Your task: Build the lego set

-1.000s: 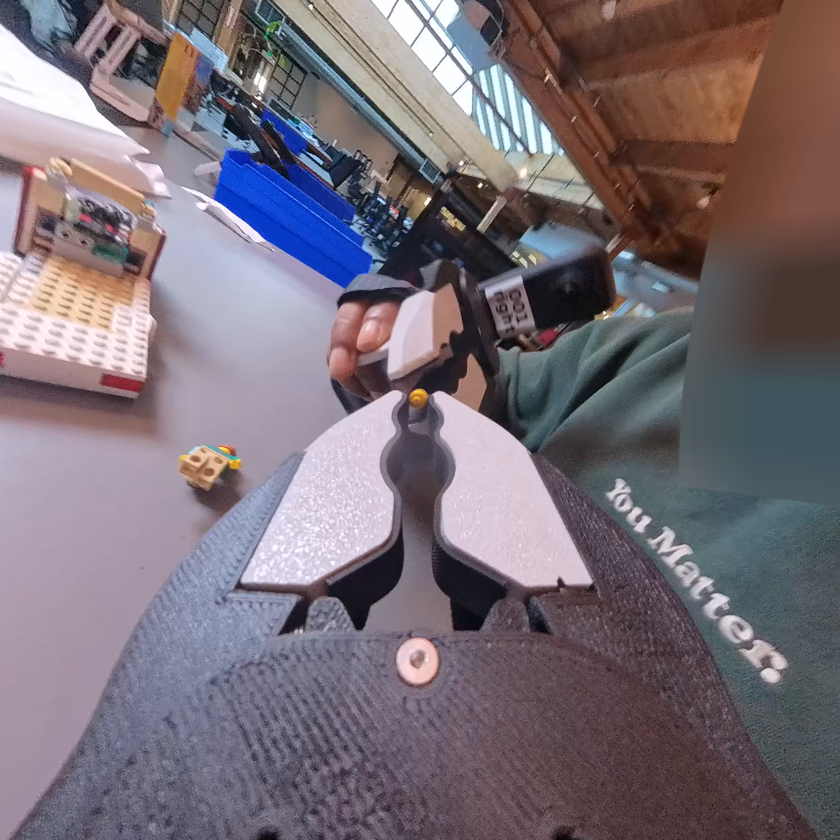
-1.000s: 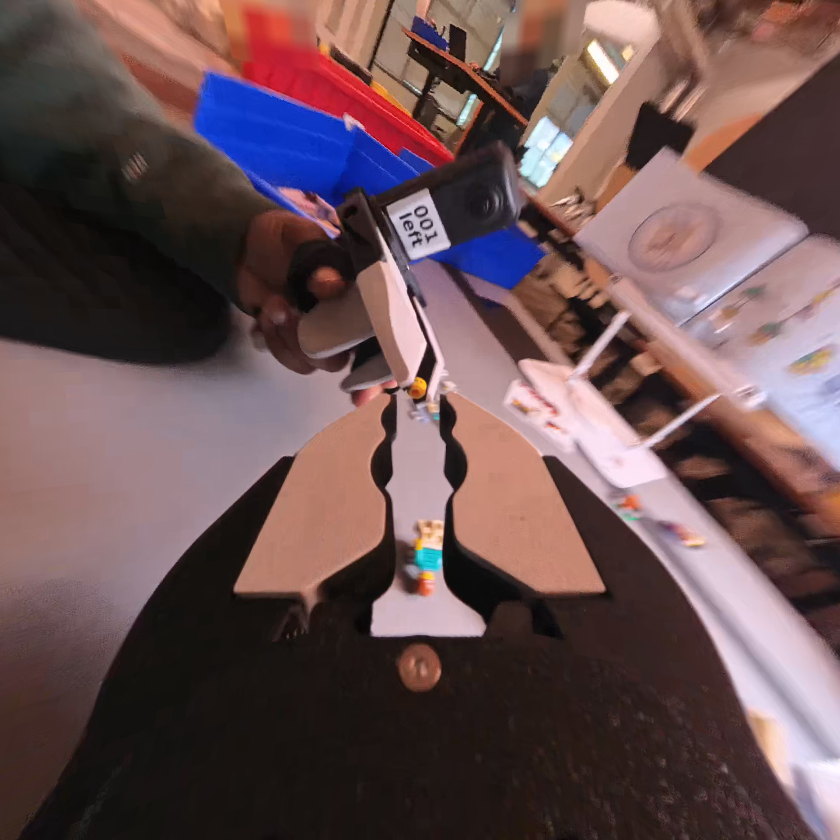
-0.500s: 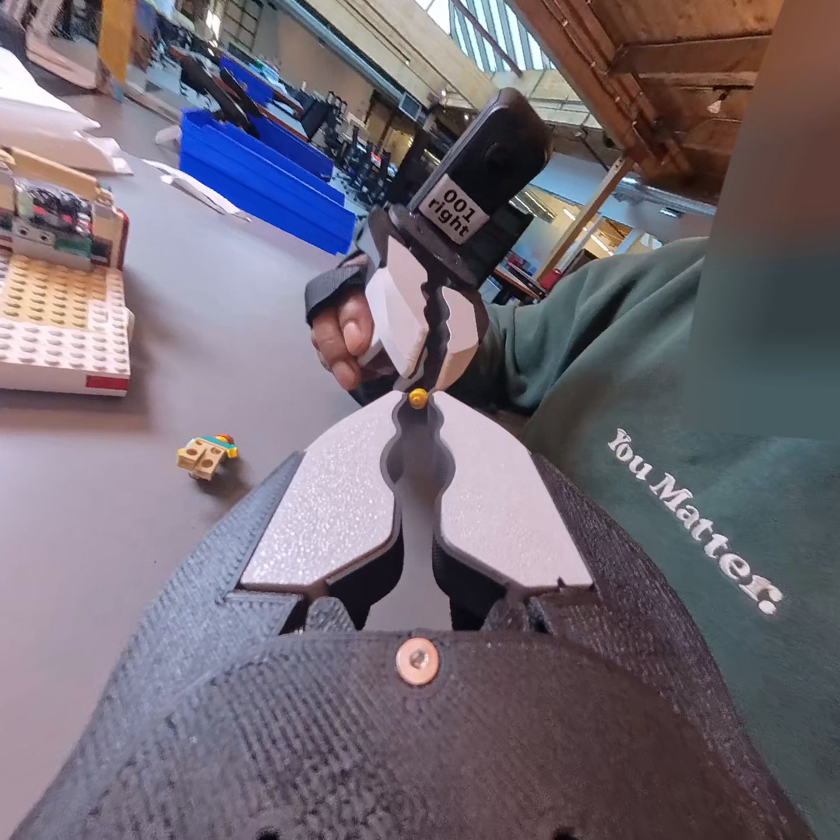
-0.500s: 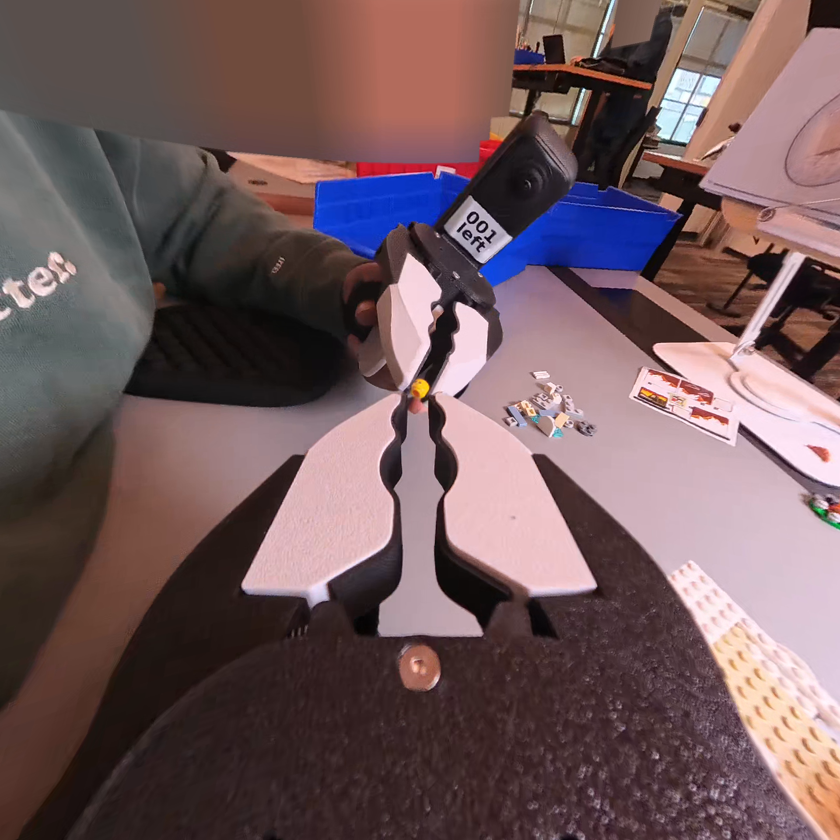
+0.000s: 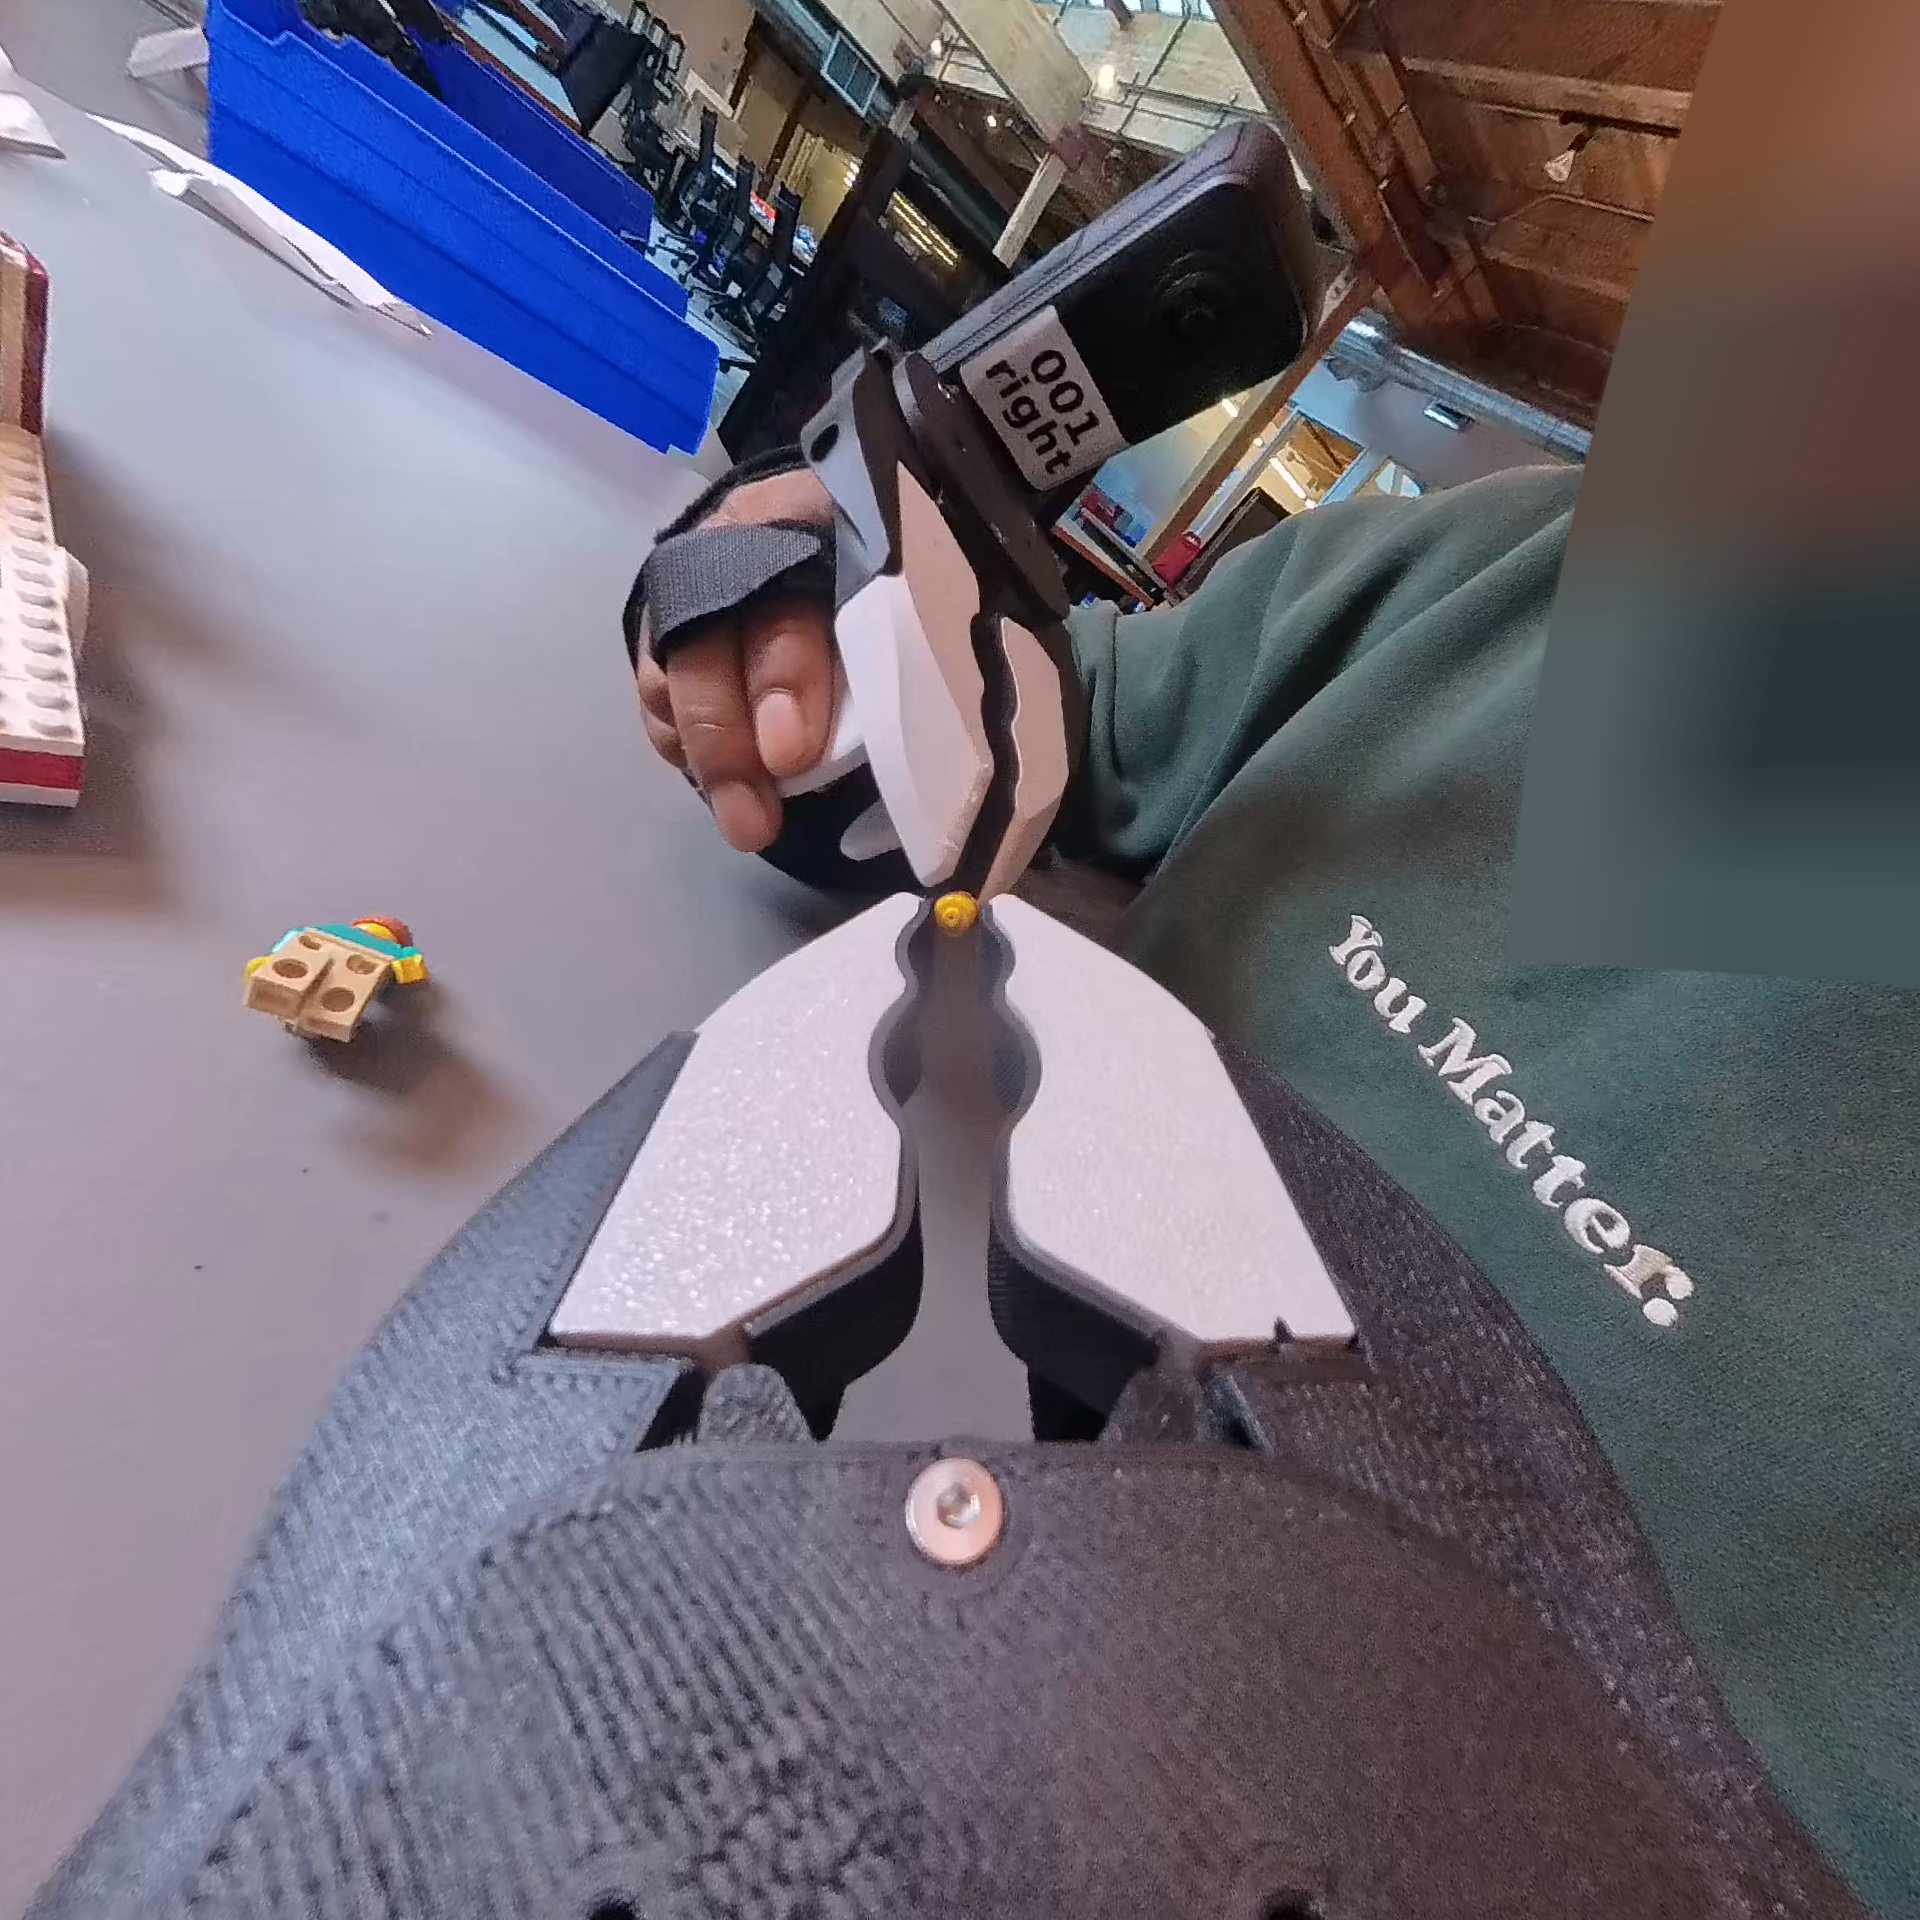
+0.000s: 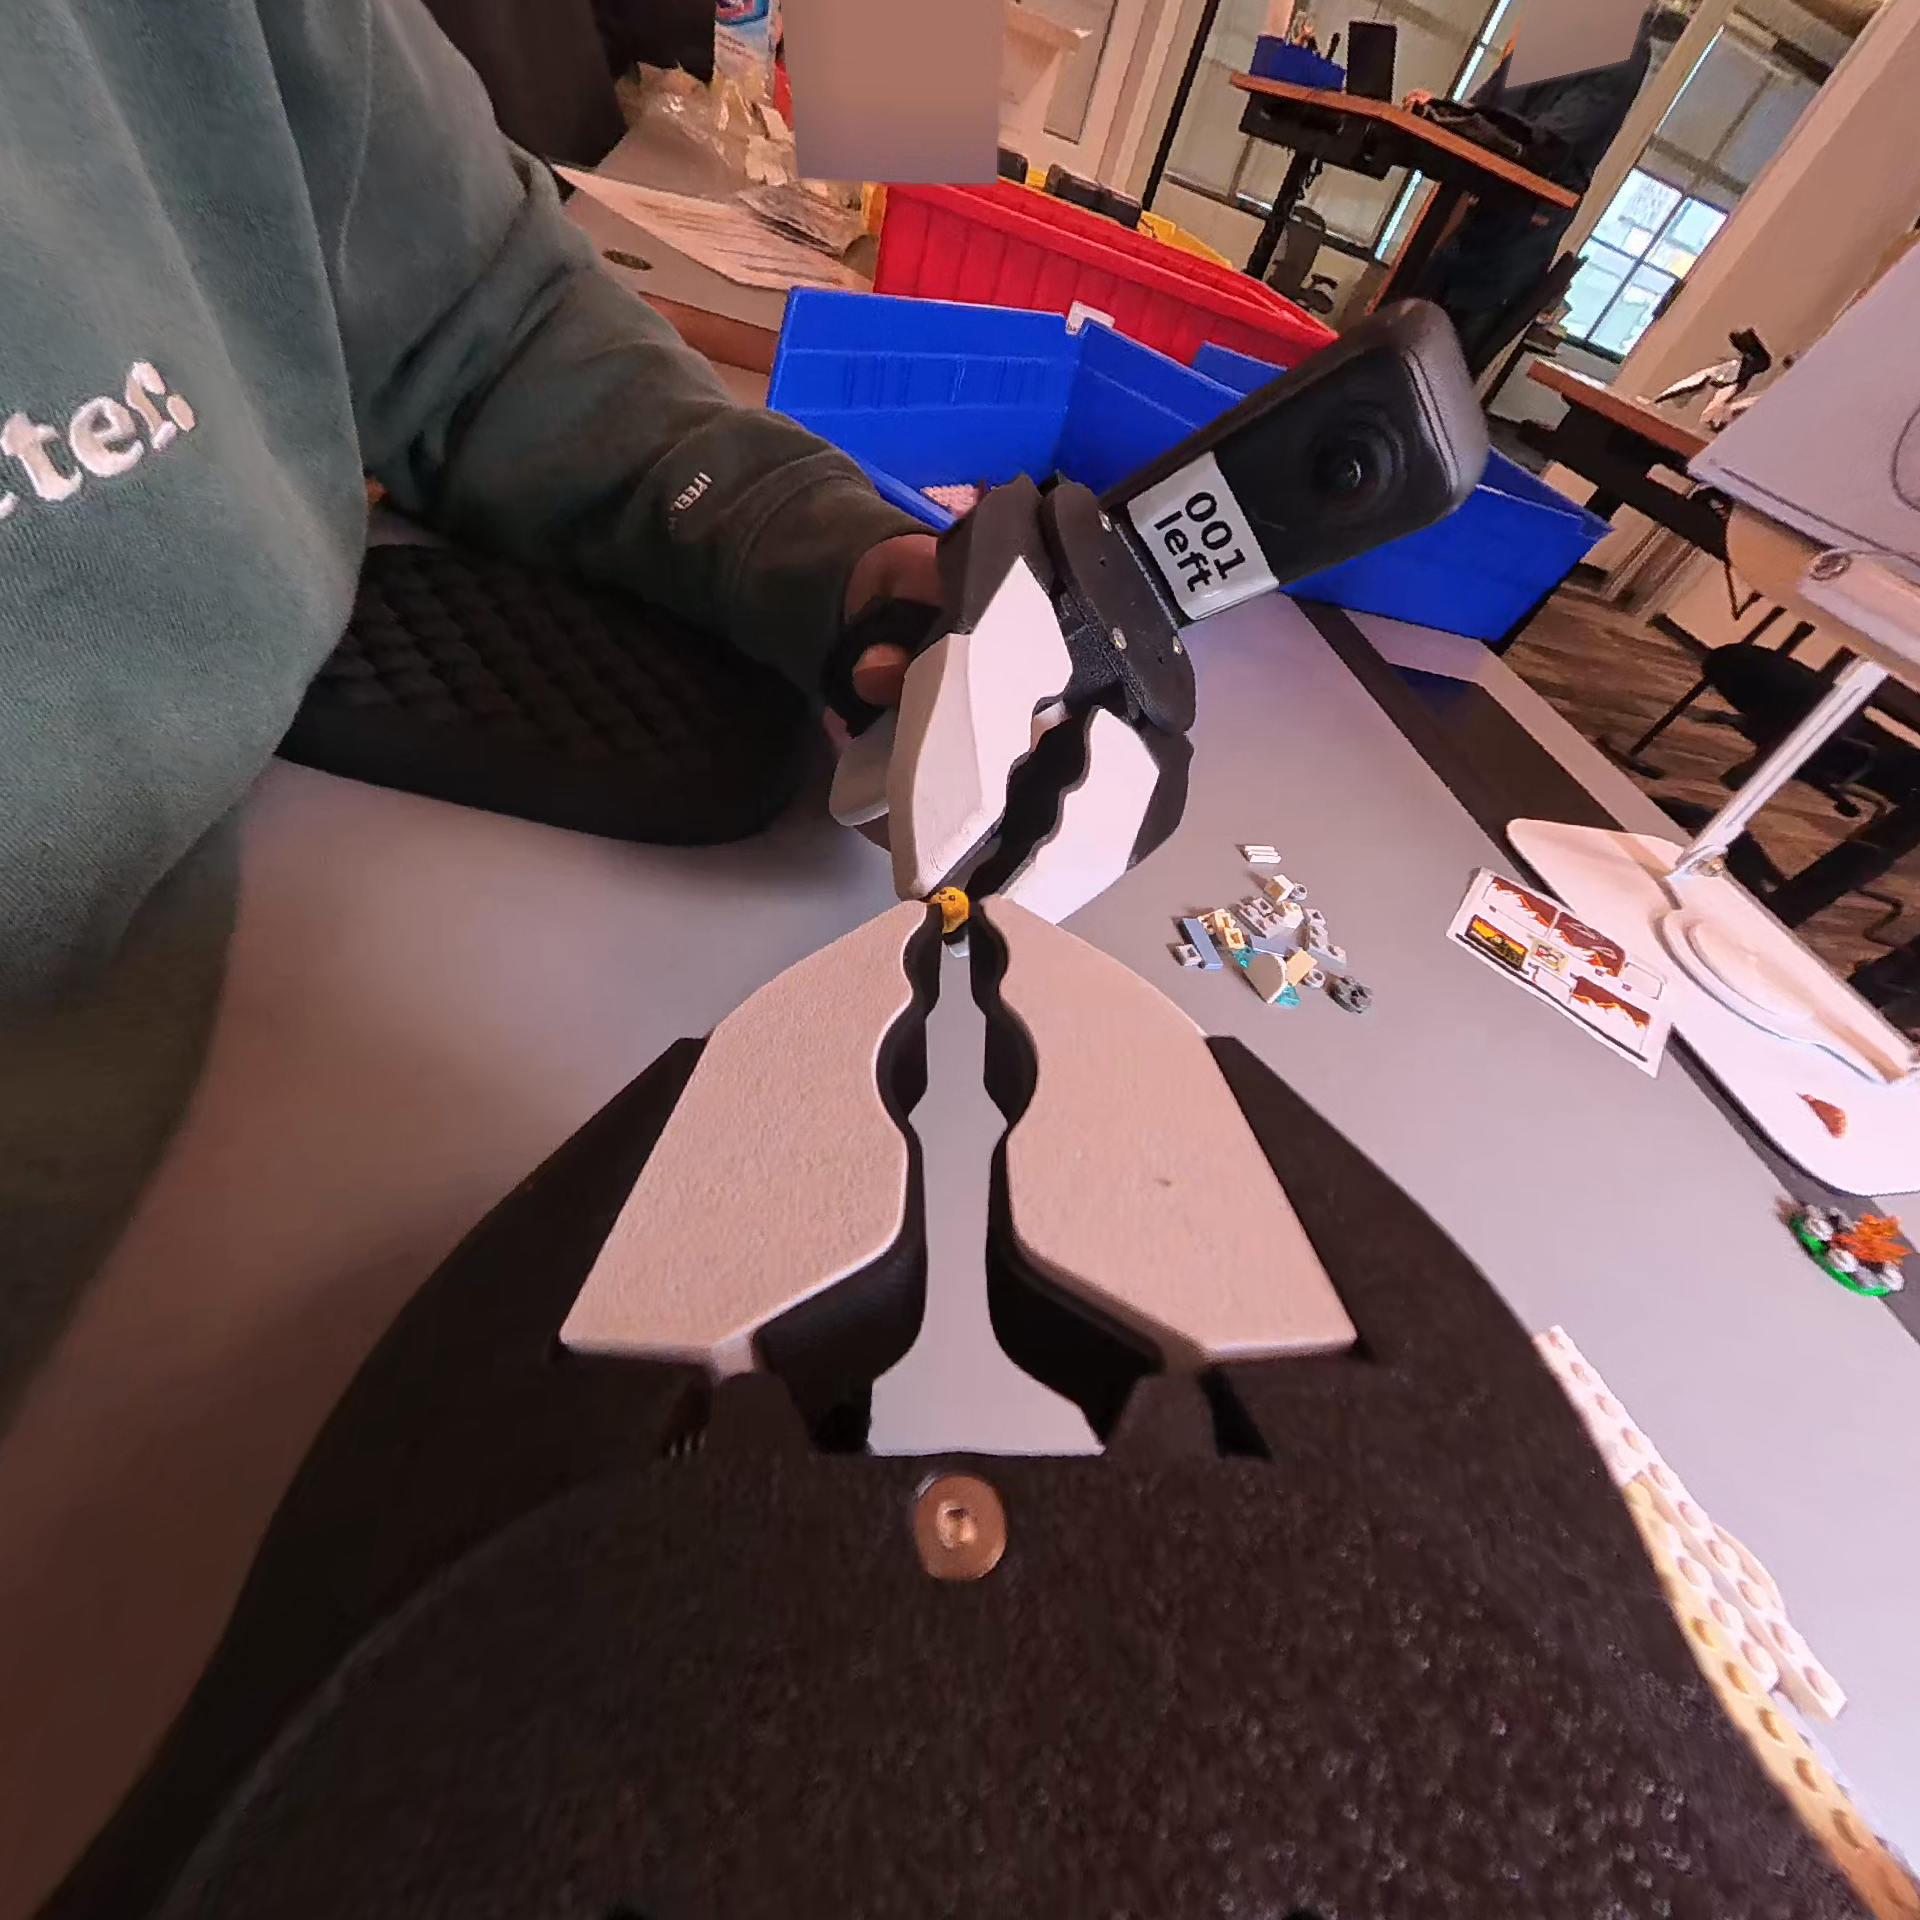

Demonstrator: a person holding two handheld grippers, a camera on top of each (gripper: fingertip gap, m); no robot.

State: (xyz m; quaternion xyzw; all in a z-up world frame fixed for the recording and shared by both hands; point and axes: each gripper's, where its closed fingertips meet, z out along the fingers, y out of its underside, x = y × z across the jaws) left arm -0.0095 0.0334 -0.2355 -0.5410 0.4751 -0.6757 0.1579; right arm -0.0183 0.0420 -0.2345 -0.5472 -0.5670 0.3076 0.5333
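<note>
Both grippers, left (image 5: pixel 954 920) and right (image 6: pixel 951 920), pinch one tiny yellow minifigure head (image 5: pixel 954 909) at their touching tips, above the table. Light, hard, slippery; squeeze its round sides. Its body (image 5: pixel 330 961) lies at 9 o'clock.

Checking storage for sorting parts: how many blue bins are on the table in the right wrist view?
2: one blue bin behind the sleeve, another blue bin right of it, behind the camera. More may be hidden.

Open grey table (image 6: pixel 1455 1195) between scattered obstacles.
A small toy figure (image 5: pixel 327 966) lies left; a heap of loose bricks (image 6: pixel 1273 945) and a sticker sheet (image 6: pixel 1558 966) lie right.
</note>
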